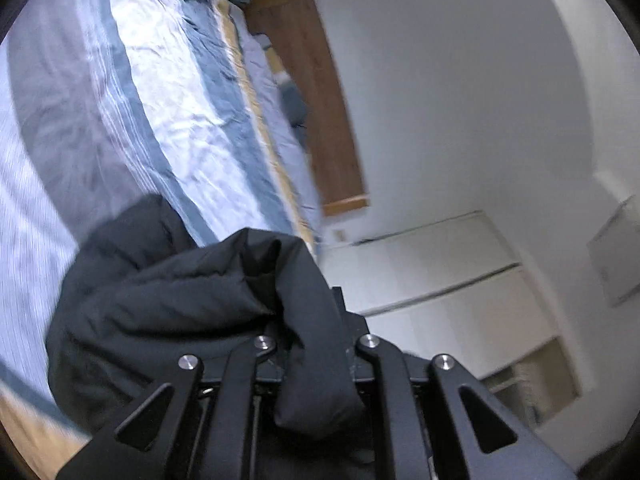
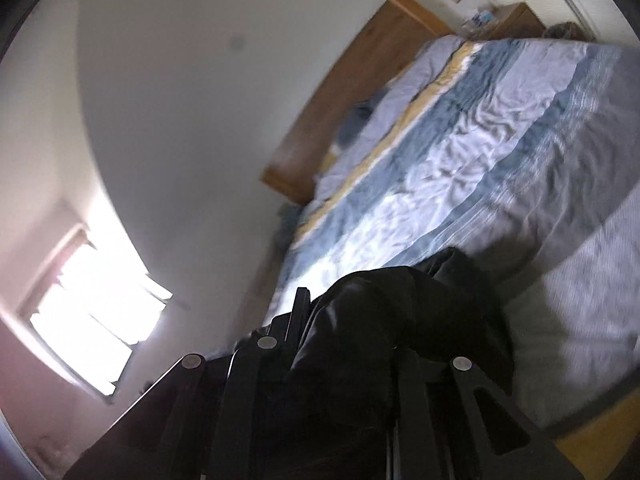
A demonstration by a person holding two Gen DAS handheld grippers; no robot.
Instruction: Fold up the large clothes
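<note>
A dark padded jacket (image 1: pixel 168 292) hangs bunched over my left gripper (image 1: pixel 312 320), which is shut on a fold of it and holds it up above the bed (image 1: pixel 168 112). The fabric hides most of the fingers. The same black jacket (image 2: pixel 384 320) drapes over my right gripper (image 2: pixel 344 312), which is shut on another part of it, also lifted above the bed (image 2: pixel 500 140). Only one finger (image 2: pixel 300 308) of the right gripper shows beside the cloth. Both views are tilted and blurred.
The bed has a blue, grey, white and yellow striped cover and a wooden headboard (image 1: pixel 320 96). White walls and white cabinets (image 1: pixel 440 264) stand to one side. A bright window (image 2: pixel 96 312) is on the other side. A nightstand (image 2: pixel 508 20) stands beyond the bed.
</note>
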